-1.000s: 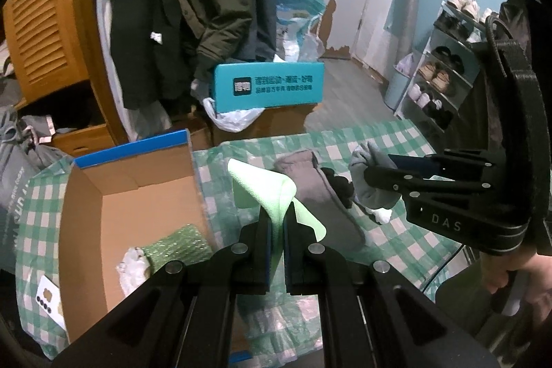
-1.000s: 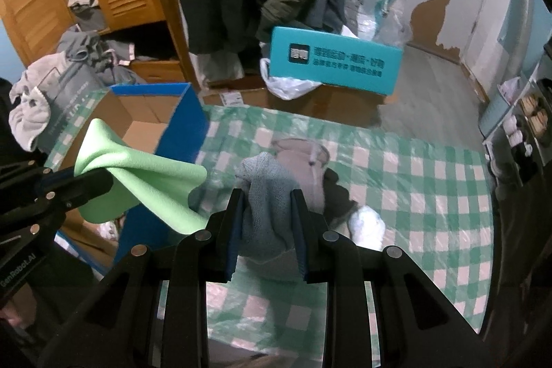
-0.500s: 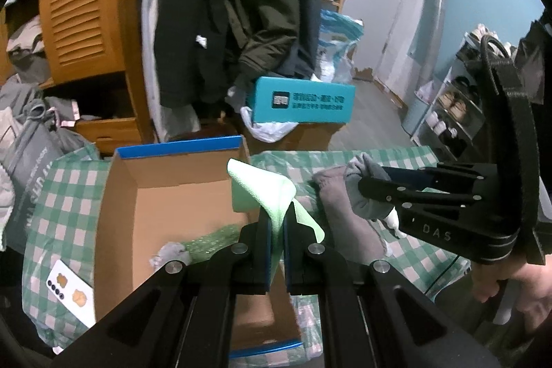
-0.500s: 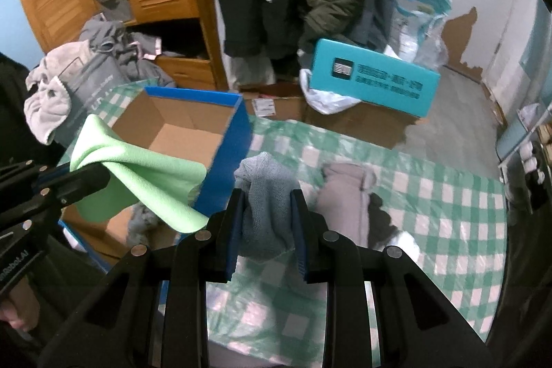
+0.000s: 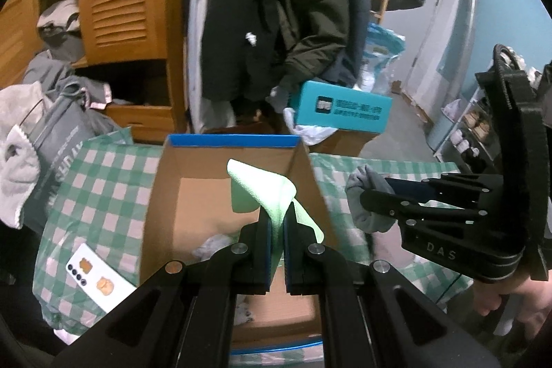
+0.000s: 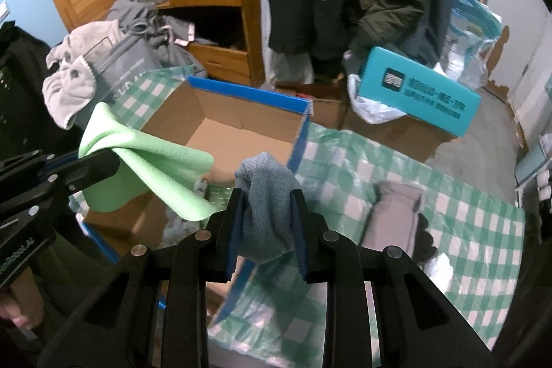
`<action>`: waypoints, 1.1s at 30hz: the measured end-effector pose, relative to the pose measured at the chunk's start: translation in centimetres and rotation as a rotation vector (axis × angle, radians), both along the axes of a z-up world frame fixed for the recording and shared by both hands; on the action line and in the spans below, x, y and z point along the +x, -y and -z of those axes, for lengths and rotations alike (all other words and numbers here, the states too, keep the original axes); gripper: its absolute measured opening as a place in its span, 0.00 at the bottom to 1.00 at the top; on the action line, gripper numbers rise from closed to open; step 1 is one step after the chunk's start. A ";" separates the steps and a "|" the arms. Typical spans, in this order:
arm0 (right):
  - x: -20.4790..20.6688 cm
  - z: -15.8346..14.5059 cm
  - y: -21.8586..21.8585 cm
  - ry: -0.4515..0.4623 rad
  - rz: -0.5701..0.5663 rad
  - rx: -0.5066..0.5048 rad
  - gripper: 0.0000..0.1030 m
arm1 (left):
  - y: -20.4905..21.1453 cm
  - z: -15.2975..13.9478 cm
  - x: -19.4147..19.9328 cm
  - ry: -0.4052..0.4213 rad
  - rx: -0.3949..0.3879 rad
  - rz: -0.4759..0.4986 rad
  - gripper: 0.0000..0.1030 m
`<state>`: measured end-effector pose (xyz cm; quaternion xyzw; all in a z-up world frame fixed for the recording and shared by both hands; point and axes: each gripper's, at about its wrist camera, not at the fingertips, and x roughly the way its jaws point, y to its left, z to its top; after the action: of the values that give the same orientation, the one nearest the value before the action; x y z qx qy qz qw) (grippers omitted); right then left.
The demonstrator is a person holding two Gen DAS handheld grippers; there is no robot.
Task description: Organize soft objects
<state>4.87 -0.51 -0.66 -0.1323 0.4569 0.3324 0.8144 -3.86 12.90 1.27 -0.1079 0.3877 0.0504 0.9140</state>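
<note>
The left claw (image 5: 276, 216) pinches a light green cloth (image 5: 262, 188) that hangs over the open cardboard box (image 5: 158, 195) on the checked counter (image 5: 100, 181). The right claw (image 6: 265, 206) is clamped on a grey-blue cloth (image 6: 267, 195) just above the box's blue right wall. Right of the box, a folded grey garment (image 6: 393, 212) lies on the counter.

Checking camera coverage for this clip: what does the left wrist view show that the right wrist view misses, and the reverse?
Only the left wrist view shows the white phone lying on the checked cloth beside the box.

Only the right wrist view shows the folded beige-grey garment on the green checked tablecloth.

Both show the open cardboard box with blue edges, the light green cloth pinched in the left gripper, and the grey cloth clamped in the right gripper.
</note>
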 end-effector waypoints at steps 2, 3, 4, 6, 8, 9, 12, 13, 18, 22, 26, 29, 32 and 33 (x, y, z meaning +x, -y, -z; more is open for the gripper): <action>-0.2 0.2 -1.0 -0.004 -0.014 -0.004 0.24 | -0.7 0.3 -0.1 -0.009 -0.001 -0.017 0.05; -0.3 0.3 -1.3 -0.007 -0.021 -0.006 0.24 | -1.0 0.5 -0.2 -0.013 -0.003 -0.024 0.05; -0.4 0.4 -1.8 -0.010 -0.028 -0.007 0.24 | -1.3 0.7 -0.3 -0.017 -0.003 -0.028 0.05; -0.6 0.6 -2.7 -0.014 -0.042 -0.013 0.24 | -1.9 1.1 -0.2 -0.028 0.000 -0.043 0.05; -0.7 0.8 -3.4 -0.018 -0.053 -0.020 0.24 | -2.4 1.6 -0.2 -0.040 0.006 -0.056 0.05; -0.8 1.0 -3.7 -0.018 -0.057 -0.023 0.24 | -2.6 1.8 -0.2 -0.047 0.006 -0.061 0.05; -0.9 1.4 -4.5 -0.024 -0.066 -0.033 0.24 | -3.2 2.5 -0.1 -0.069 -0.003 -0.077 0.05; -0.9 1.5 -4.6 -0.025 -0.067 -0.035 0.24 | -3.4 2.7 -0.1 -0.076 -0.007 -0.080 0.05; -0.8 1.9 -5.2 -0.039 -0.073 -0.036 0.24 | -3.6 2.9 -0.1 -0.085 0.009 -0.090 0.05; -0.7 2.2 -5.4 -0.057 -0.081 -0.029 0.30 | -3.6 3.1 0.1 -0.103 0.015 -0.097 0.11; -0.6 2.4 -5.3 -0.068 -0.075 -0.020 0.42 | -3.7 3.4 0.3 -0.107 0.038 -0.121 0.32; -0.4 2.3 -5.0 -0.061 -0.060 -0.019 0.45 | -3.7 3.3 0.3 -0.098 0.048 -0.127 0.35; 0.0 2.3 -4.3 -0.059 -0.037 -0.017 0.47 | -3.6 3.2 0.3 -0.090 0.033 -0.123 0.36; 0.1 2.3 -4.1 -0.059 -0.030 -0.016 0.48 | -3.5 3.2 0.3 -0.087 0.030 -0.122 0.36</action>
<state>5.01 3.60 -2.92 -0.1356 0.4813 0.3449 0.7944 -3.58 16.43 -1.90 -0.1156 0.4188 0.1165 0.8931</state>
